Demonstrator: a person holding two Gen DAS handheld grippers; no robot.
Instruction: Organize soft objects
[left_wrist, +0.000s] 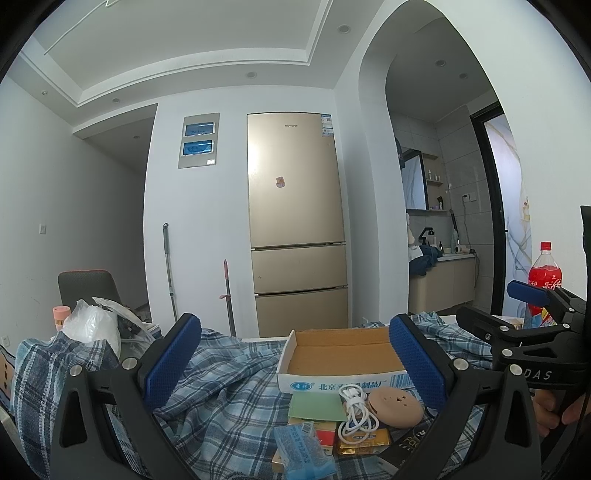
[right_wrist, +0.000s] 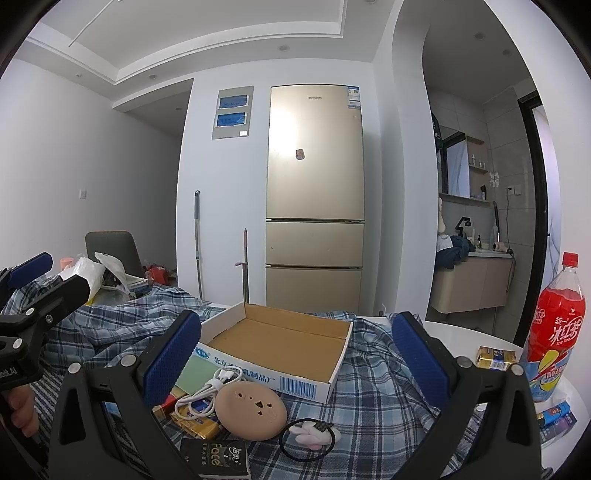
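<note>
A: What does the left wrist view show?
B: The left tool (left_wrist: 295, 362) spread wide, holding nothing, above the plaid cloth (left_wrist: 221, 398). The cardboard box (left_wrist: 340, 354) lies ahead, a white cable (left_wrist: 356, 413) and tan pad (left_wrist: 396, 408) just before it.

A: And the right wrist view?
B: The right tool (right_wrist: 295, 354) also wide apart and unladen. A hair tie (right_wrist: 307, 439) lies beside the pad, a red bottle (right_wrist: 554, 332) on the table (right_wrist: 465, 332).

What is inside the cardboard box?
Nothing shows inside the cardboard box: only its bare brown bottom. The near wall hides a strip of the floor in both views, so something flat there couldn't be seen.
</note>
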